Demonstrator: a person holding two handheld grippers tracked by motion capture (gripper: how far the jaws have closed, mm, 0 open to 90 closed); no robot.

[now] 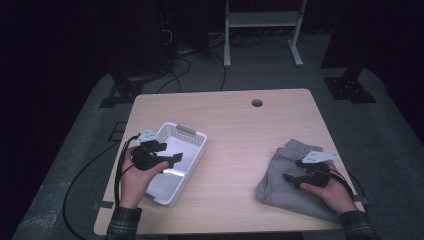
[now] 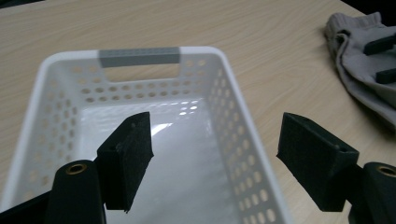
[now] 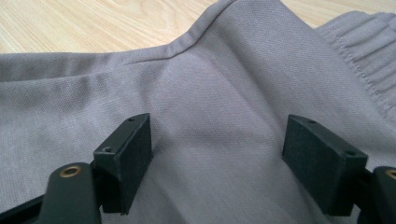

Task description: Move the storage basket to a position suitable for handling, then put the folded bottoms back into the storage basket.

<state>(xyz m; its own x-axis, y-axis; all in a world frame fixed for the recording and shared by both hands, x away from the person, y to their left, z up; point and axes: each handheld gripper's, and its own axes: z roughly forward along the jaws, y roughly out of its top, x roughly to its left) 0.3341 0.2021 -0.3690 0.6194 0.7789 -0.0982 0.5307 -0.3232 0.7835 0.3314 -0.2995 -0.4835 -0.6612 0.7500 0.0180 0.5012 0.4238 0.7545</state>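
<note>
Black jaws of both grippers stand wide apart, holding nothing.

Left gripper [image 1: 172, 159] hovers over the white perforated basket [image 2: 233, 140], one jaw above its floor and the other past its side wall. Right gripper [image 1: 291, 179] hangs spread just over the folded grey garment [image 3: 224, 112] at the counter's [image 1: 240, 135] right side; contact cannot be told. Basket and garment lie well apart.

The room is dark. A light wooden table [image 1: 240, 125] stands on a grey floor [image 1: 350, 130]. Black cables [image 1: 180, 70] lie behind it, near a white metal stand [image 1: 262, 30].
</note>
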